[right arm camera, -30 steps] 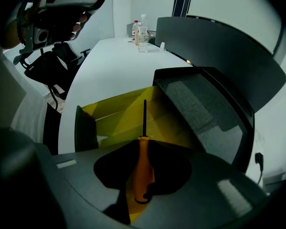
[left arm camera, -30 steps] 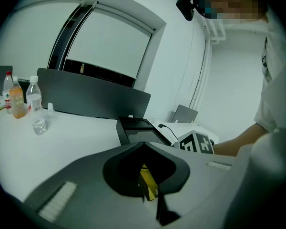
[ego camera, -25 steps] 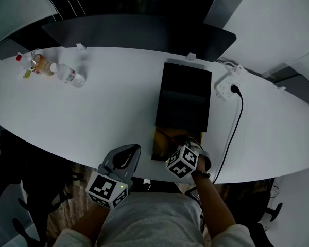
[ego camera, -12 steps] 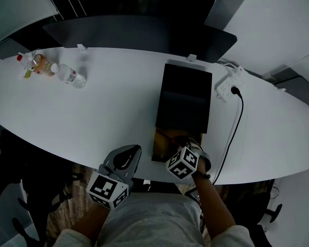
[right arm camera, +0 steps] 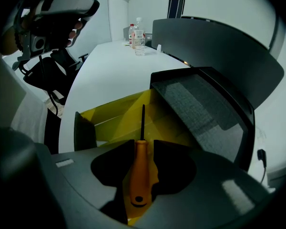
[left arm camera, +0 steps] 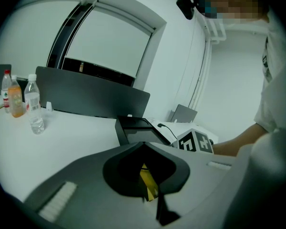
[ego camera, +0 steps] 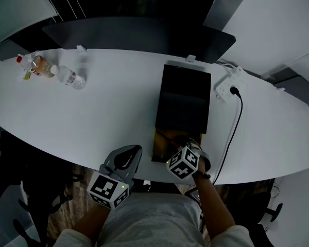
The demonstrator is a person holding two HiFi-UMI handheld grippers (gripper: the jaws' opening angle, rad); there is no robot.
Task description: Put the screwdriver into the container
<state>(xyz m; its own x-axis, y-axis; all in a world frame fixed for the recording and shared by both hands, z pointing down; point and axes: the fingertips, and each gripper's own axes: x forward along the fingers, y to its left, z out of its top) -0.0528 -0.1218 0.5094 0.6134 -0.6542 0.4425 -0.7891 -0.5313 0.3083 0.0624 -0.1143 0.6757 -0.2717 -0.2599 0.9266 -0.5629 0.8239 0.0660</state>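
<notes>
The container is a black box (ego camera: 184, 98) with a yellow open compartment (ego camera: 162, 140) at its near end, close to the white table's front edge. My right gripper (ego camera: 181, 147) hovers over that yellow compartment (right arm camera: 114, 116). The orange-handled screwdriver (right arm camera: 139, 171) lies between its jaws, the dark shaft pointing into the compartment. The jaws of the right gripper (right arm camera: 140, 144) are opening and stand a little off the handle. My left gripper (ego camera: 135, 149) rests at the table's front edge, left of the box. The left gripper (left arm camera: 143, 146) has its tips together and nothing held.
Bottles (ego camera: 69, 76) stand at the table's far left. A white power strip (ego camera: 230, 84) with a black cable (ego camera: 237, 122) lies right of the box. A dark partition (ego camera: 139, 32) runs along the far edge. An office chair (right arm camera: 47, 75) stands beside the table.
</notes>
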